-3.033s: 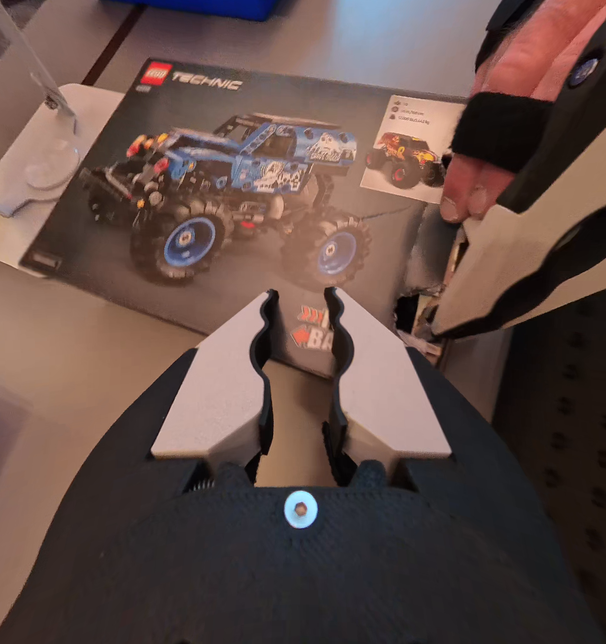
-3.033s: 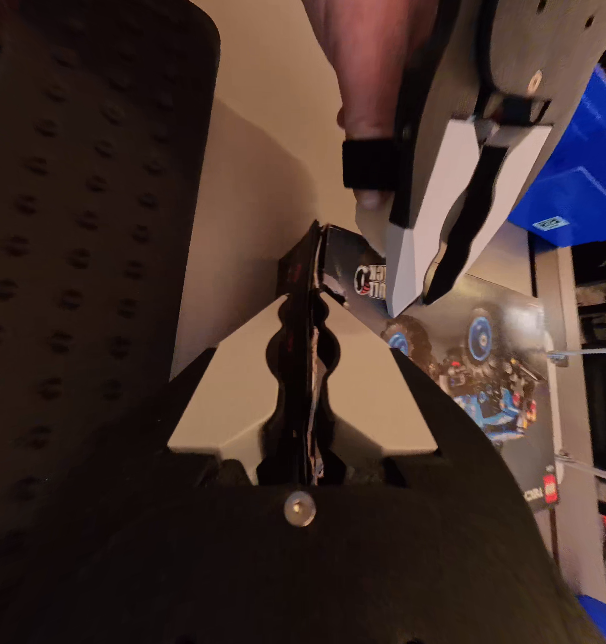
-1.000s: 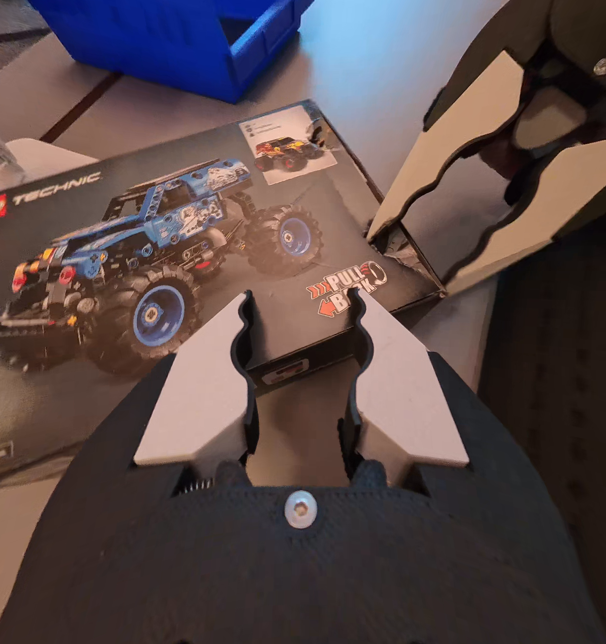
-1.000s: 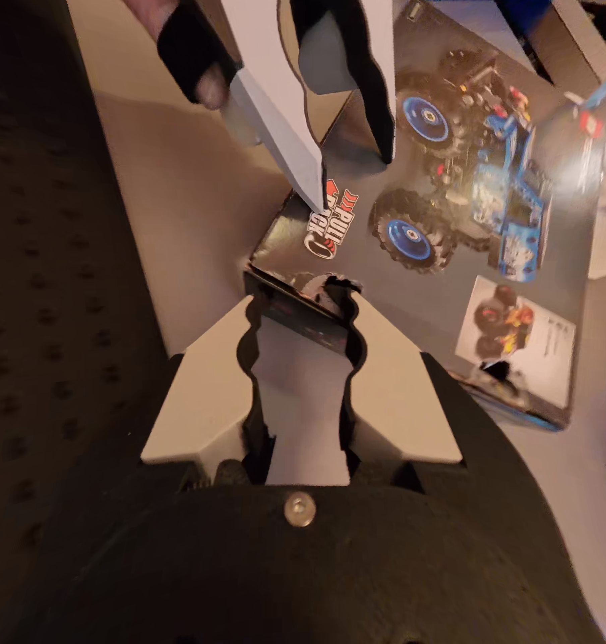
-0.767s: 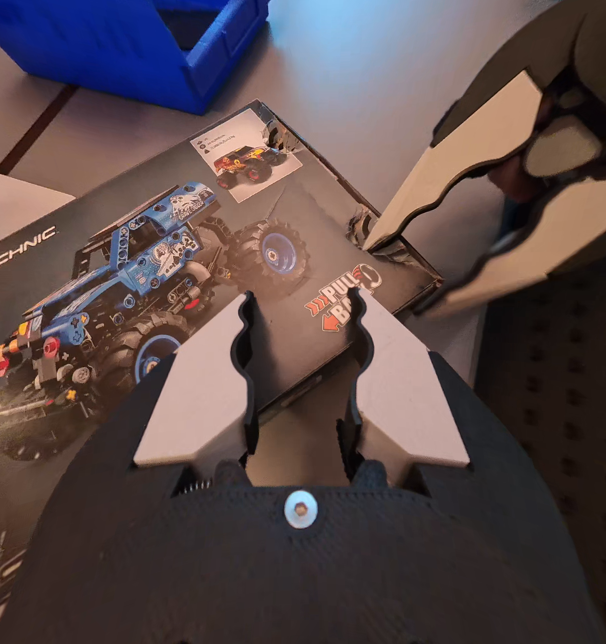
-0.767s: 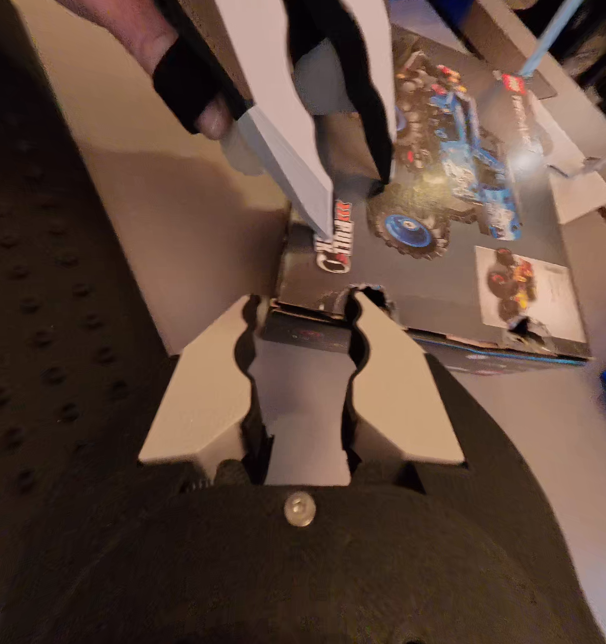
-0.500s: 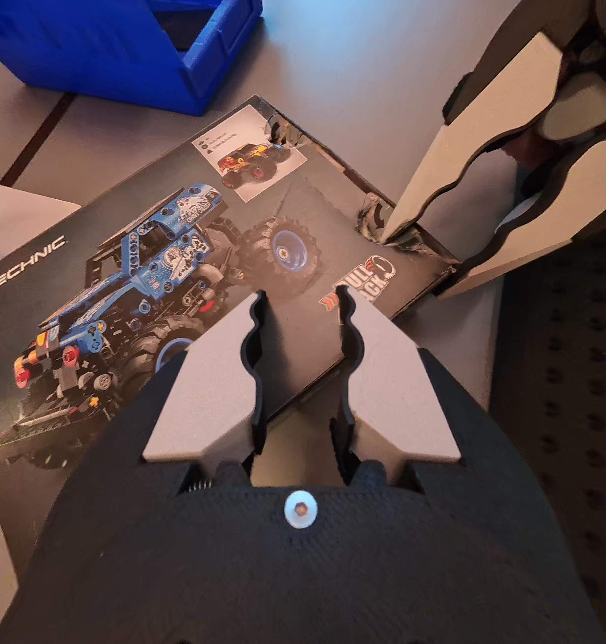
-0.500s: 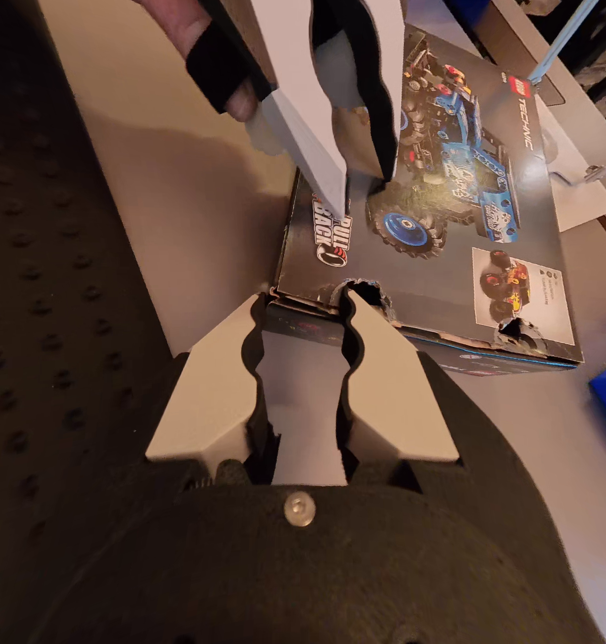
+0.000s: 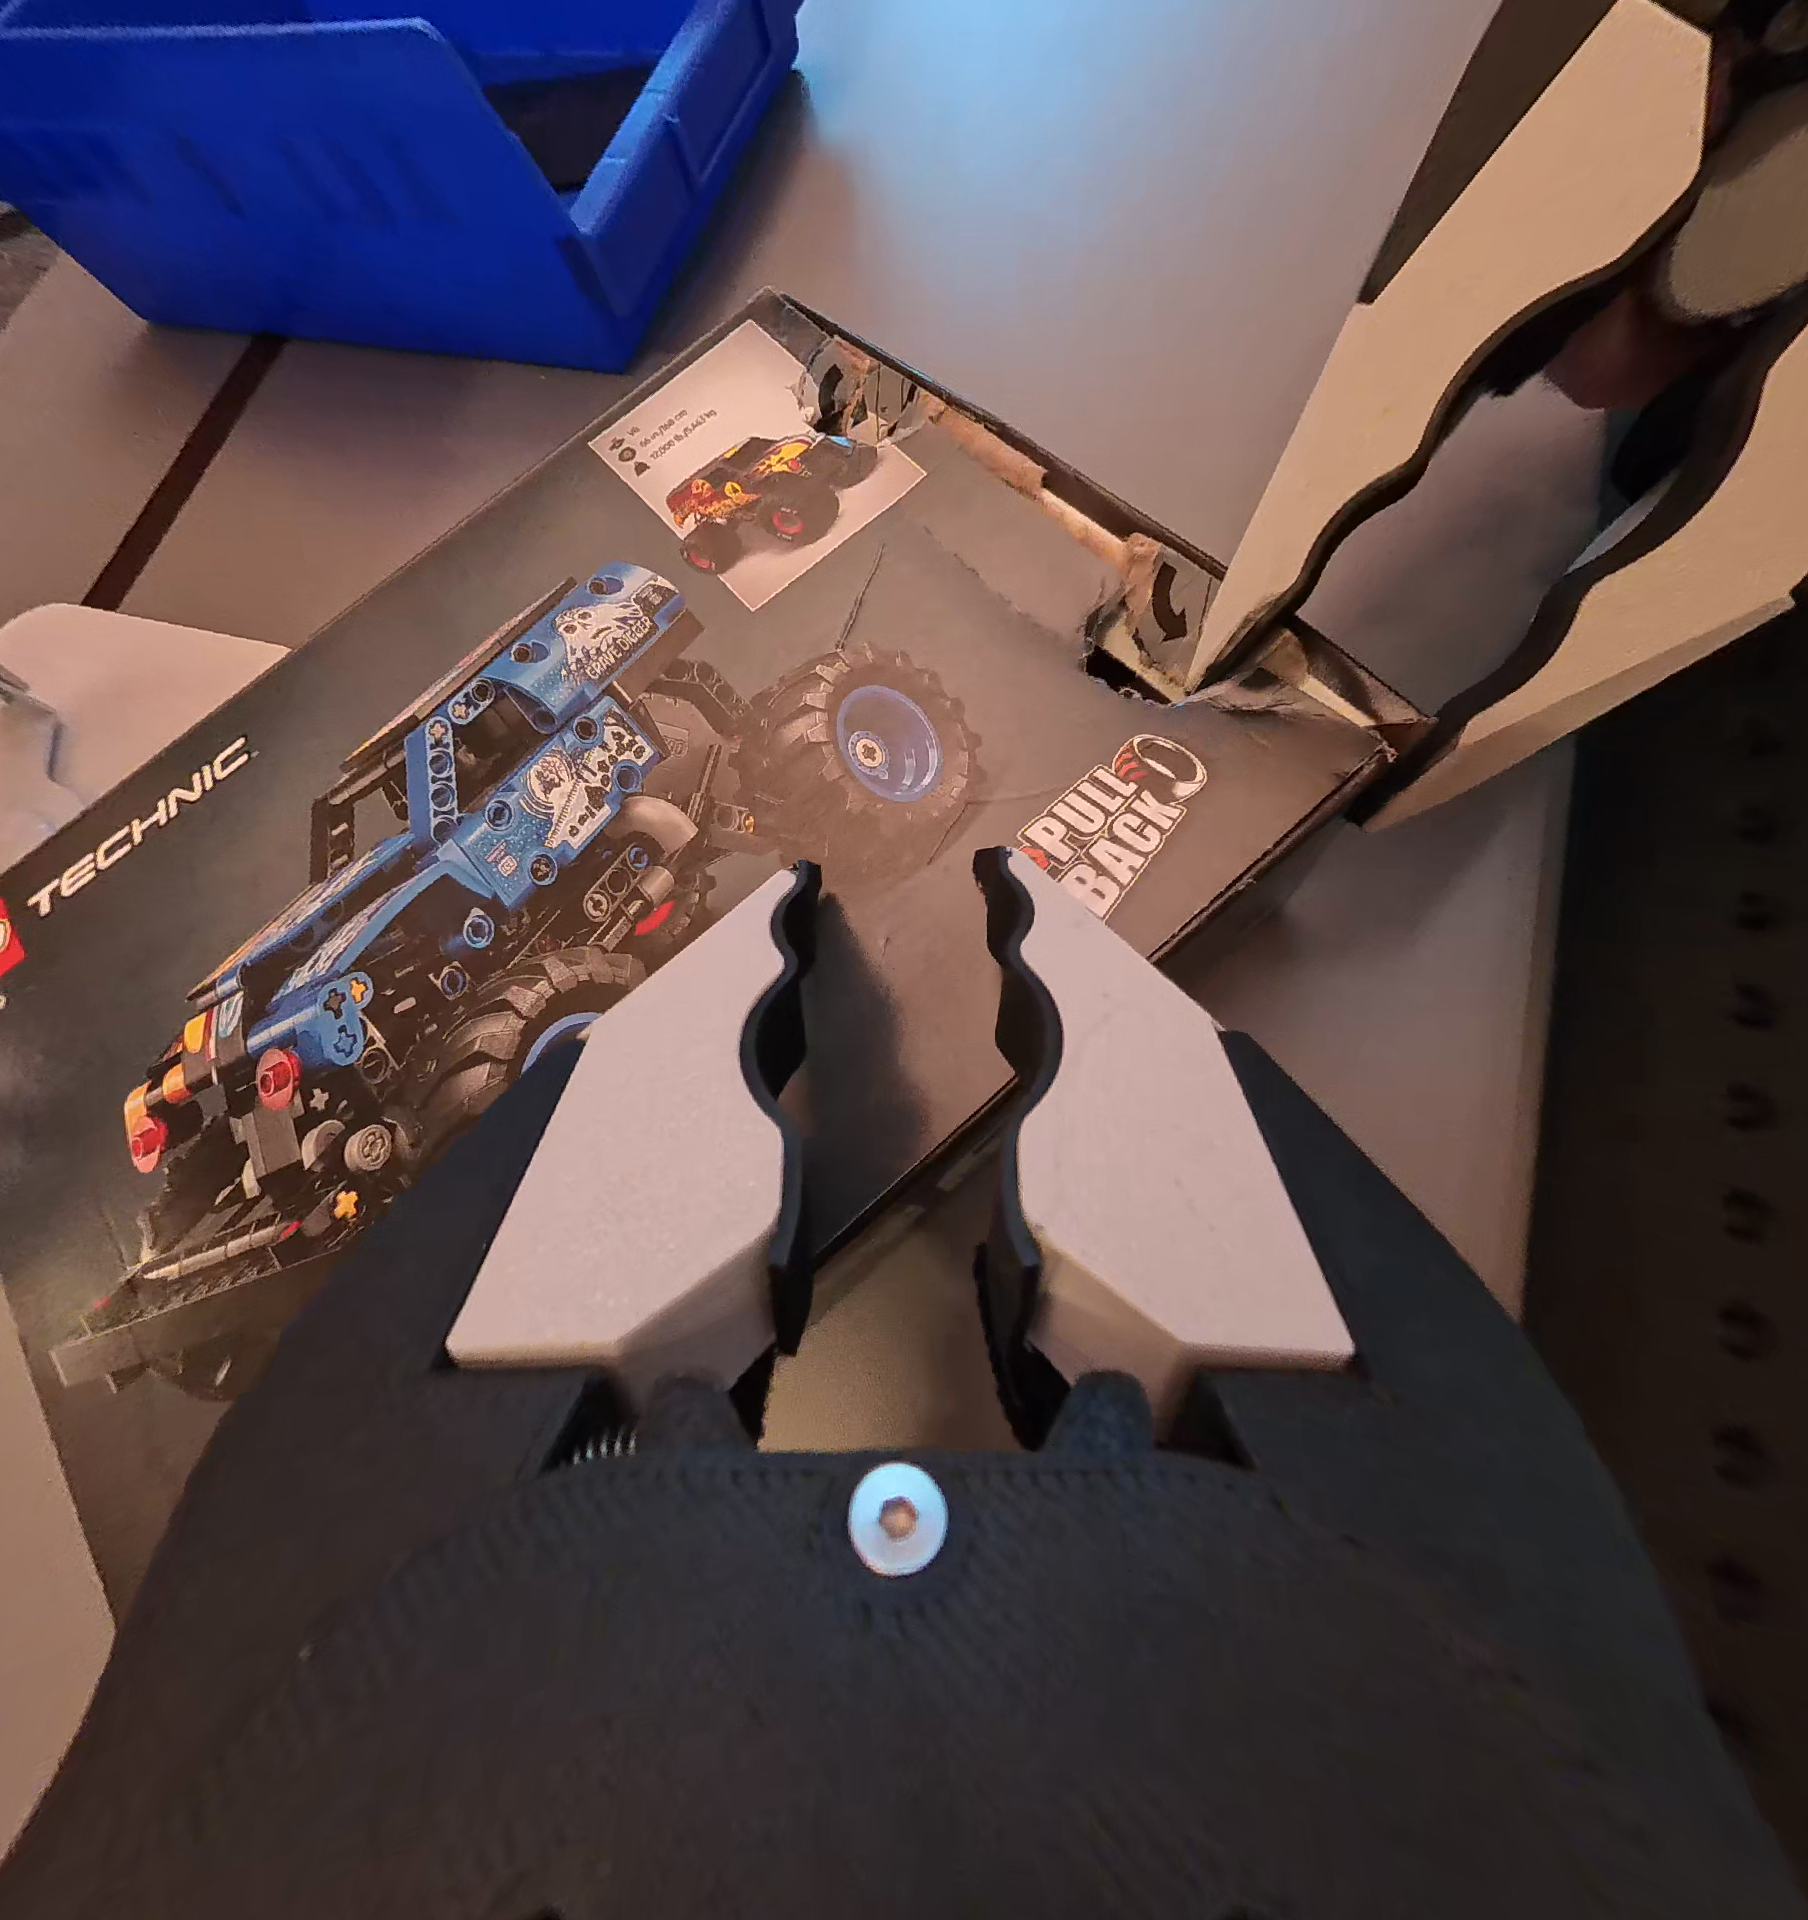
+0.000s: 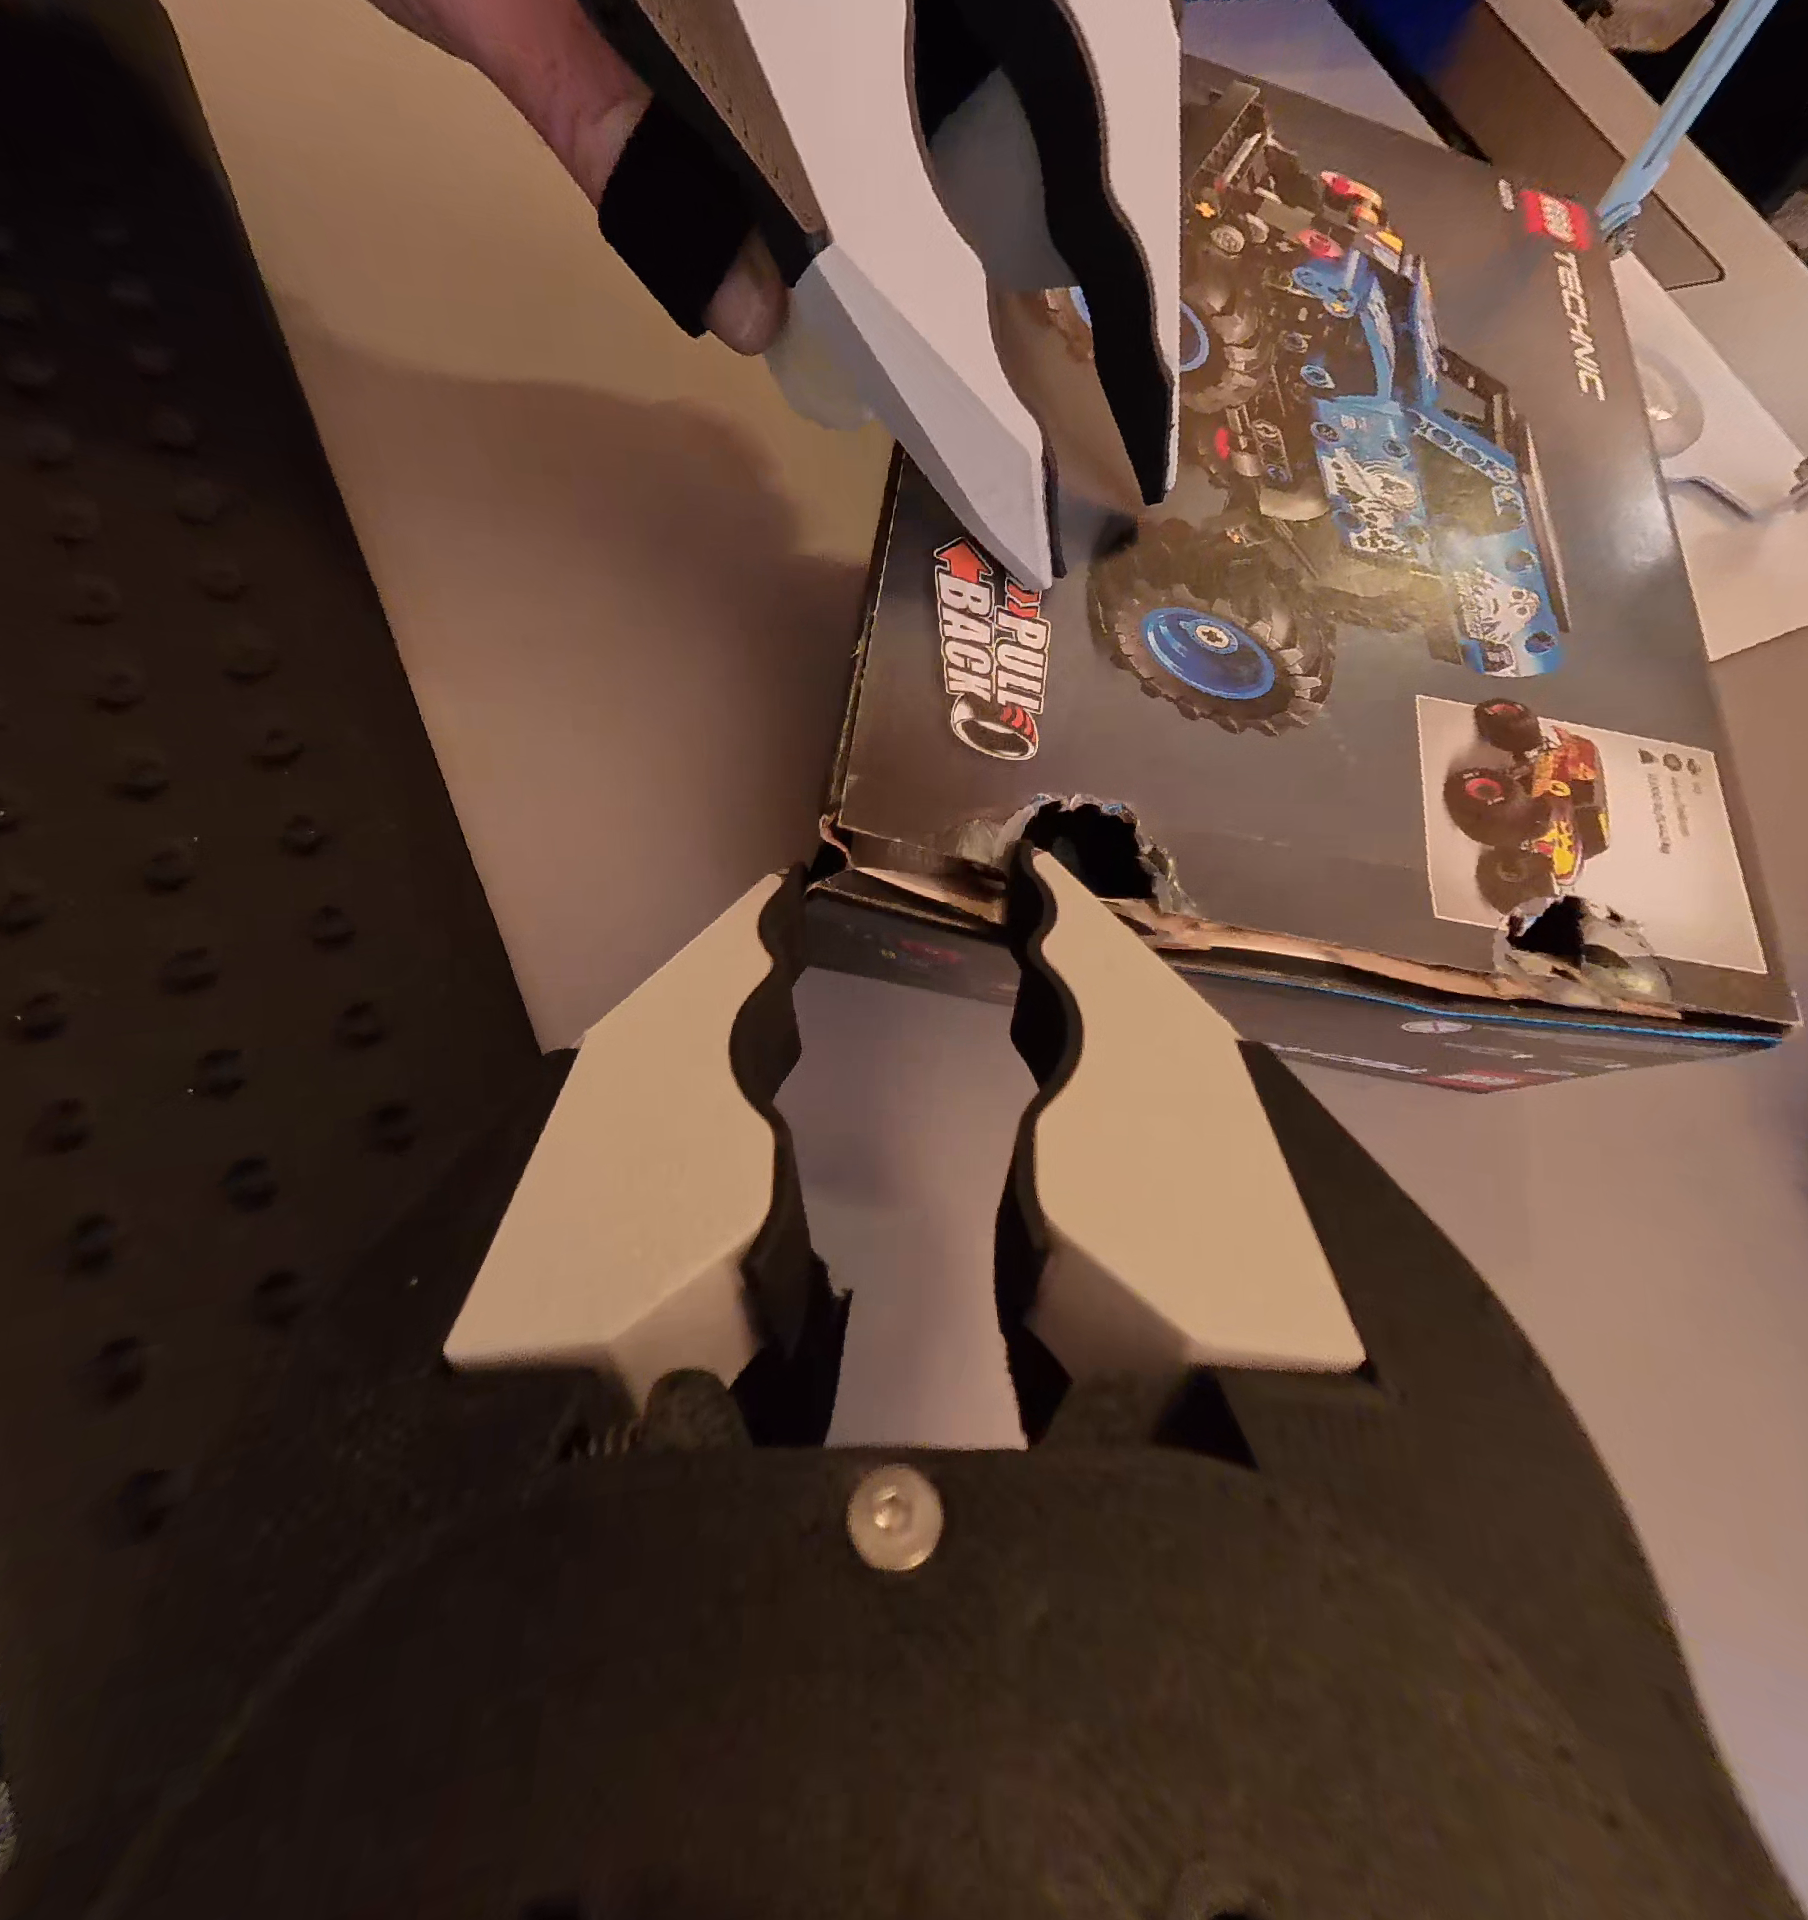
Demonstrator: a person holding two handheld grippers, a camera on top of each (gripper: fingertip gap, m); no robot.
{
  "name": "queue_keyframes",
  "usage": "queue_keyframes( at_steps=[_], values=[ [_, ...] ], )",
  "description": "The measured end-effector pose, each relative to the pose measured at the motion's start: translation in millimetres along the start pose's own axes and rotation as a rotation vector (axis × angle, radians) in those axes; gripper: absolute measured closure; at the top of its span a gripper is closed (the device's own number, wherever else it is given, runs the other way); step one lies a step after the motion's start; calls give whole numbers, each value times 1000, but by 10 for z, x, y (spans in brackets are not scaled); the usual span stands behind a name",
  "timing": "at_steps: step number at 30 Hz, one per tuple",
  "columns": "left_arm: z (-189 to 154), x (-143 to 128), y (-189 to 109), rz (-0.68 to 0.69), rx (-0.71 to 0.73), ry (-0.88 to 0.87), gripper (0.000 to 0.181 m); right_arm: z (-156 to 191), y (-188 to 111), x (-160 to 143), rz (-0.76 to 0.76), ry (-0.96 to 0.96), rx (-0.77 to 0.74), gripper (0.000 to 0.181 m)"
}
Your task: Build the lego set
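Note:
The black Lego box (image 9: 588, 831) with a blue monster truck printed on it lies flat on the grey table. Its end edge is torn, with two ragged holes (image 10: 1076, 842). My right gripper (image 10: 908, 868) is open at that torn edge near the box corner. One fingertip (image 10: 1025, 857) sits in the nearer hole and the other by the corner. It also shows in the left wrist view (image 9: 1295, 743). My left gripper (image 9: 897, 868) is open and empty, hovering over the box lid near the front corner. It shows from above in the right wrist view (image 10: 1092, 535).
A blue plastic bin (image 9: 360, 156) stands behind the box. A white stand base (image 9: 79, 707) lies at the box's far end. A dark studded mat (image 10: 152, 727) runs along the table edge beside the box corner. A person's hand (image 10: 609, 114) holds the left gripper.
The right gripper has let go of the box flap, opened, and come back to the torn hole. The left gripper has moved over the lid. Both grippers' gaps have narrowed a little.

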State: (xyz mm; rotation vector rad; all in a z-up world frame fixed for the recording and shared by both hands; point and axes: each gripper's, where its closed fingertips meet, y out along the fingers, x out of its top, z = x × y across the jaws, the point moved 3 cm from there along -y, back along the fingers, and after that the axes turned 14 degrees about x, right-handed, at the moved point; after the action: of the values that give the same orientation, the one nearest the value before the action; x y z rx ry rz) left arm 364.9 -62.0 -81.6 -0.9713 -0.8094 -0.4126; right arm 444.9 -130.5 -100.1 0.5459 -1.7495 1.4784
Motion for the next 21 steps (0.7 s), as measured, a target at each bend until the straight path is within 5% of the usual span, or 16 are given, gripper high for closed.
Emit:
queue_keyframes(
  at_steps=[16, 21],
  values=[
    [-50, 8, 36, -7, 45, 67, 156, 101, -102, -98, -73, -1, -43, 147],
    [-53, 8, 51, 2, 49, 82, 161, 130, -127, -110, 17, -33, -66, 148]
  ],
)
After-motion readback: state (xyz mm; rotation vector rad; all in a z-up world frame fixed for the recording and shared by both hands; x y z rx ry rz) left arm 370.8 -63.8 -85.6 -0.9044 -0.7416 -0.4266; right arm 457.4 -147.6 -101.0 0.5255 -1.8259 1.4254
